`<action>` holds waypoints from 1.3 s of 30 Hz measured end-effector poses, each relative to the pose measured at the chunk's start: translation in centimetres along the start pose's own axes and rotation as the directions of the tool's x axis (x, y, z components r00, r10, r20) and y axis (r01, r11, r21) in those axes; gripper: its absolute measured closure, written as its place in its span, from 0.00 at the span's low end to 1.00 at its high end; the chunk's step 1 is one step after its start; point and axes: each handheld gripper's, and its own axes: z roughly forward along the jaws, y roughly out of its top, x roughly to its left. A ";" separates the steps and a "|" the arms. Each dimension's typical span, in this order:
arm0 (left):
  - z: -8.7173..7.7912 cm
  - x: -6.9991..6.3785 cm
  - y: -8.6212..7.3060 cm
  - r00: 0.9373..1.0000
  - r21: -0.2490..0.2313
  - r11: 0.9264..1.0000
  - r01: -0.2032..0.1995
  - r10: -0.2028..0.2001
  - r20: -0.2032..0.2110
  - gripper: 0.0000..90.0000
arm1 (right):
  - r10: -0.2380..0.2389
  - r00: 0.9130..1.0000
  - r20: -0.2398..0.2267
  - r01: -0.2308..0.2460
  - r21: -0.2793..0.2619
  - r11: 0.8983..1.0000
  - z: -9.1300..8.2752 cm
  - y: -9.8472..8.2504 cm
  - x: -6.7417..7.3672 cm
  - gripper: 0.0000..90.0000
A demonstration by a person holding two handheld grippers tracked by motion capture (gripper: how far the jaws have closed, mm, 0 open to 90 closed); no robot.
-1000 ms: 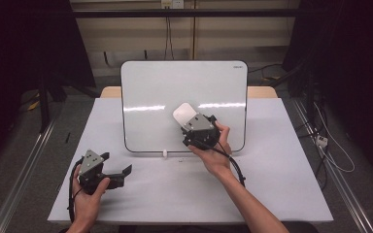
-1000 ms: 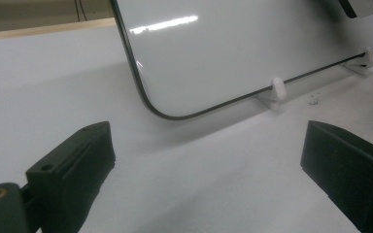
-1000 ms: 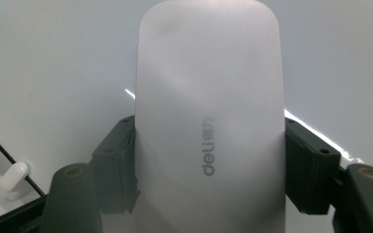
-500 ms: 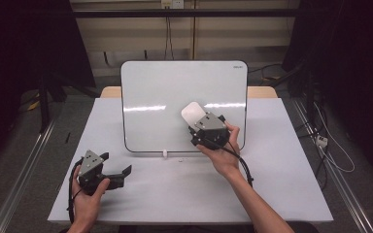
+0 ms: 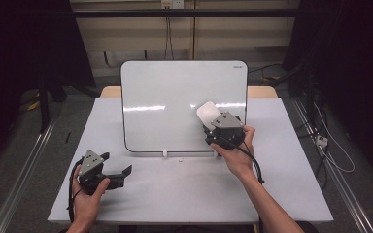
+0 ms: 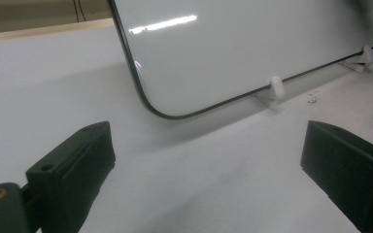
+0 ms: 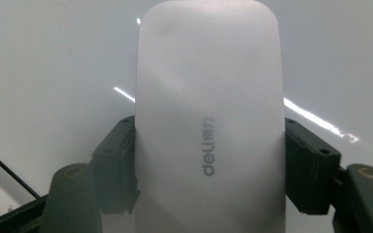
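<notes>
Smooth rounded white eraser (image 7: 208, 121) clamped in right gripper (image 5: 212, 122) against glossy whiteboard (image 5: 175, 97); left gripper (image 5: 118, 171) jaws apart, empty.

The eraser (image 7: 208, 126) hides whether it touches the whiteboard (image 7: 53, 58); its lower end runs off the right gripper view's bottom edge

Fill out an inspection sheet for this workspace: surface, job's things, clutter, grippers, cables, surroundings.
Surface: white table, bare apart from what is listed.
Job's things: whiteboard propped upright on small white feet; white eraser against its right part.
Clutter: a few dark specks by the board's foot.
Grippers: right gripper shut on eraser; left gripper open, resting on the table.
Cables: a black cable trails from the right gripper; loose cables on the floor at right.
Surroundings: dark curtains, wall behind, floor rails.
</notes>
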 end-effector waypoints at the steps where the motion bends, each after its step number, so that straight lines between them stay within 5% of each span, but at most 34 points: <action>1: 0.0 -0.1 0.0 1.000 -0.010 1.000 0.010 -0.010 0.001 0.06 | -0.002 1.000 0.007 0.002 0.002 1.000 -0.1 -0.1 -0.2 0.35; 23: -0.4 0.1 0.0 1.000 -0.017 1.000 0.014 -0.014 -0.021 0.06 | 0.019 0.995 0.099 -0.022 0.023 1.000 -2.2 -3.4 -2.7 0.35; 39: -0.4 -0.1 0.1 1.000 -0.018 1.000 0.008 -0.008 -0.025 0.06 | 0.008 0.995 0.098 -0.013 0.048 0.999 -1.8 -4.6 -2.4 0.35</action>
